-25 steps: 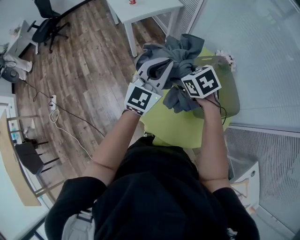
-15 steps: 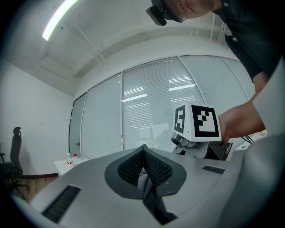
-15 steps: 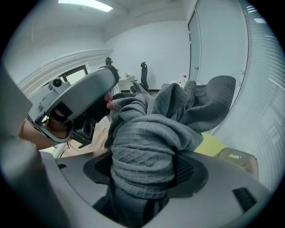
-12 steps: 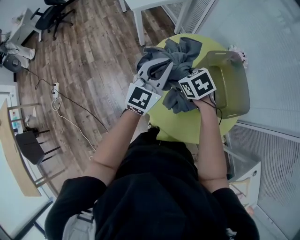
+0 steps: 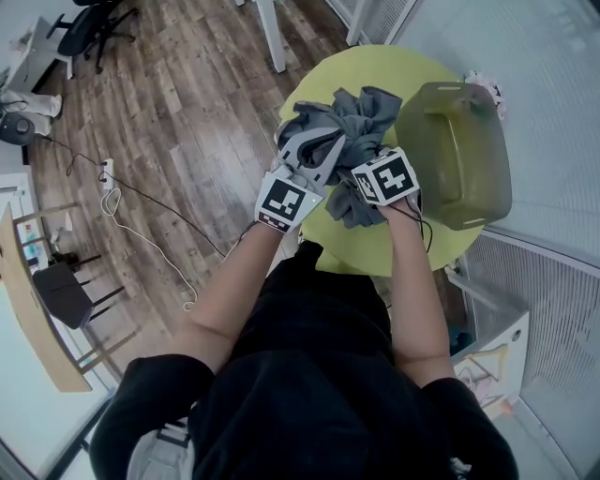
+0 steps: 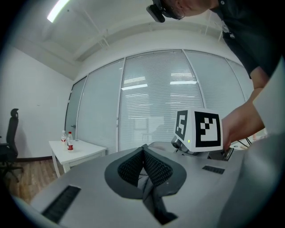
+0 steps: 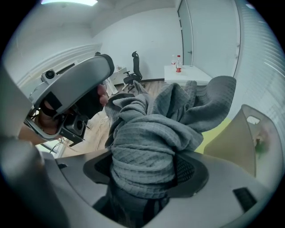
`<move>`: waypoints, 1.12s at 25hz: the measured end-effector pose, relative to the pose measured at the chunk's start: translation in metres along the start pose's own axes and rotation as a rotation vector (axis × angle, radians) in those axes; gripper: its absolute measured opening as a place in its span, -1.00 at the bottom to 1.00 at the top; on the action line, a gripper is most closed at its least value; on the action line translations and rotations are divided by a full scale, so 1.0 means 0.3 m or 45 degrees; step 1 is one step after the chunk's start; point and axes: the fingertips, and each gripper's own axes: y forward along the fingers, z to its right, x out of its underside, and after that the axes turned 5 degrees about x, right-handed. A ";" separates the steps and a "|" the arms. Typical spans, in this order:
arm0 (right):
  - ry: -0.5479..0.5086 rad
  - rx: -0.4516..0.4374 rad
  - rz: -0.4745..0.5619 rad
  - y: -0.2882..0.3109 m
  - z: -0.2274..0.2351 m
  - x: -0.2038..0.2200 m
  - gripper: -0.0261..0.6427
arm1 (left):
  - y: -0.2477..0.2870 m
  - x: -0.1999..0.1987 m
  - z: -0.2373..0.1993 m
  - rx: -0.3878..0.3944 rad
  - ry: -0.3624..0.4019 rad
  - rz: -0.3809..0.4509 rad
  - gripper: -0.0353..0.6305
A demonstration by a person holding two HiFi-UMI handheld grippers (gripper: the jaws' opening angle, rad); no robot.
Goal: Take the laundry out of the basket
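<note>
Clamps a thick roll of grey laundry (image 7: 151, 133) between the pads (image 7: 185, 170) of the right gripper (image 7: 144, 173), squeezed in from nine and three o'clock, with cloth bulging out over both pads and filling the whole gap. Pinches a thin fold of the same grey cloth with the left gripper (image 6: 143, 151), fingers (image 6: 129, 168) shut together at the tips, the strip trailing down toward six o'clock behind them.

Shows both grippers side by side in the head view, marker cubes facing up, the left one at nine o'clock of the right, tips buried in the near edge of the bundle. Spreads the rest of the bundle away from the fingers toward twelve o'clock, heaped over a round lime-green table (image 5: 375, 253); cannot tell resting on the tabletop from hanging just clear of it. Lets one darker fold droop at six o'clock, under the right cube.

Places the olive basket (image 5: 459, 155) on the same table at three o'clock of the laundry, just beside it, the grey cloth wholly outside the basket wall.

Takes in, farther off, a wood floor (image 5: 187, 122) from nine to eleven o'clock with a white cable (image 5: 111, 202) snaking across it, a white table leg (image 5: 274, 37) at twelve o'clock, and an office chair (image 5: 84, 28) in the far eleven o'clock corner.
</note>
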 end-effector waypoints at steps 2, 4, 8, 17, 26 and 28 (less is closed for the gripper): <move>0.017 -0.001 -0.015 0.045 0.004 0.041 0.11 | 0.009 0.050 0.006 0.012 -0.017 -0.017 -0.87; 0.036 0.000 -0.030 0.087 0.005 0.077 0.11 | 0.015 0.096 0.008 0.018 -0.035 -0.036 -0.87; 0.062 0.028 -0.054 0.158 0.025 0.138 0.11 | 0.026 0.167 0.003 0.011 -0.076 -0.062 -0.87; 0.092 0.041 -0.112 0.304 0.053 0.268 0.11 | 0.032 0.289 -0.001 -0.015 -0.150 -0.116 -0.87; 0.060 0.057 -0.148 0.414 0.066 0.345 0.13 | 0.029 0.348 -0.007 -0.045 -0.179 -0.152 -0.87; 0.045 0.063 -0.153 0.428 0.065 0.346 0.14 | 0.029 0.354 -0.006 -0.050 -0.183 -0.156 -0.87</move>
